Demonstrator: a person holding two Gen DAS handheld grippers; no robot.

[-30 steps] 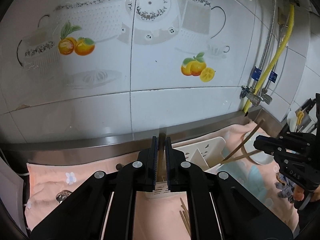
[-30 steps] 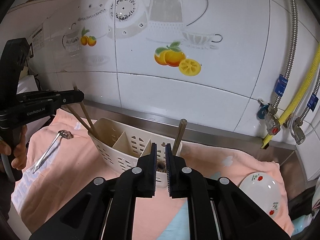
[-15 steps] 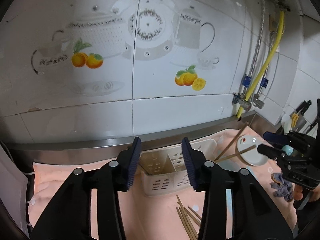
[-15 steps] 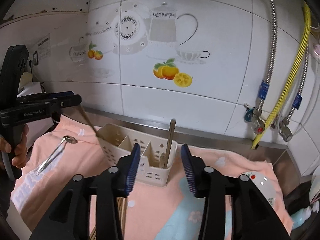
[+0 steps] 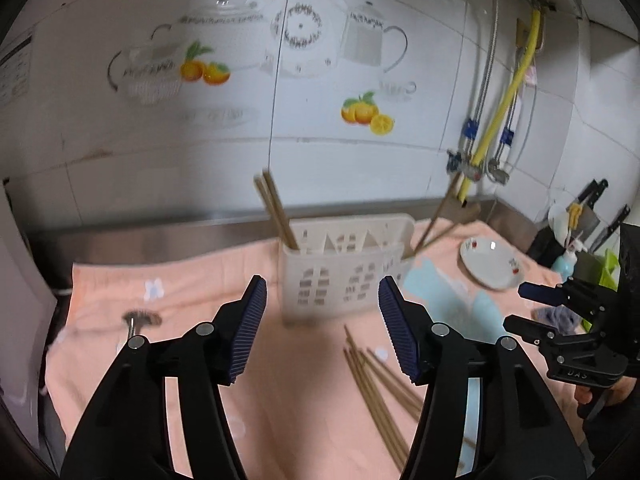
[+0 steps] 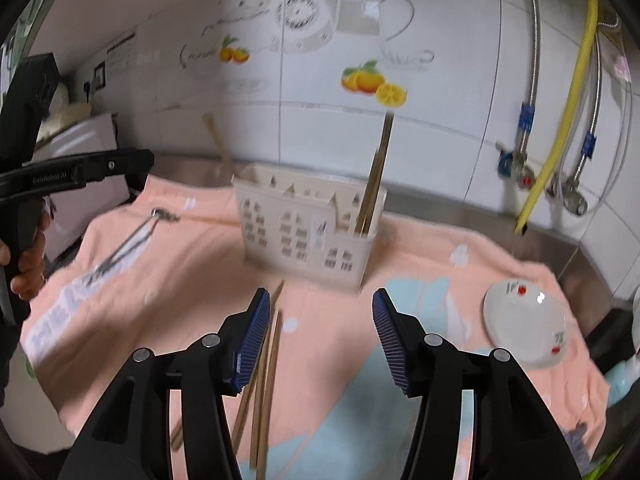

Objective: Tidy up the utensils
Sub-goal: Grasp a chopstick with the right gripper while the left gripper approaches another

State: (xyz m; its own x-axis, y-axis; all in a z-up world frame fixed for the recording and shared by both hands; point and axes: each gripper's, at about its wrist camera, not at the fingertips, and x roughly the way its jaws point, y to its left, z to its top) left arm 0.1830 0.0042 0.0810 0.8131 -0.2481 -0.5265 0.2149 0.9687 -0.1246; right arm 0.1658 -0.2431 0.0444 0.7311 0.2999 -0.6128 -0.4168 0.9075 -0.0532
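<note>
A cream slotted utensil holder point(image 5: 344, 268) point(image 6: 308, 232) stands on the peach towel, with chopsticks leaning out of its left end point(image 5: 276, 210) and its right end point(image 5: 438, 220) point(image 6: 374, 184). Several loose chopsticks point(image 5: 380, 384) point(image 6: 264, 380) lie on the towel in front of it. A metal spoon point(image 5: 138, 320) point(image 6: 128, 240) lies to the left. My left gripper point(image 5: 320, 320) is open and empty, above the towel in front of the holder. My right gripper point(image 6: 318, 332) is open and empty, above the loose chopsticks.
A white saucer with red fruit print point(image 5: 490, 264) point(image 6: 524, 326) lies at the right of the towel. The tiled wall and a steel ledge point(image 5: 160, 236) run behind. Pipes and a yellow hose point(image 6: 560, 120) hang at the right. Knives point(image 5: 596, 196) stand at the far right.
Both grippers were shut on chopsticks at the holder, then opened and drew back. The chopsticks now stand in the holder's two ends.
</note>
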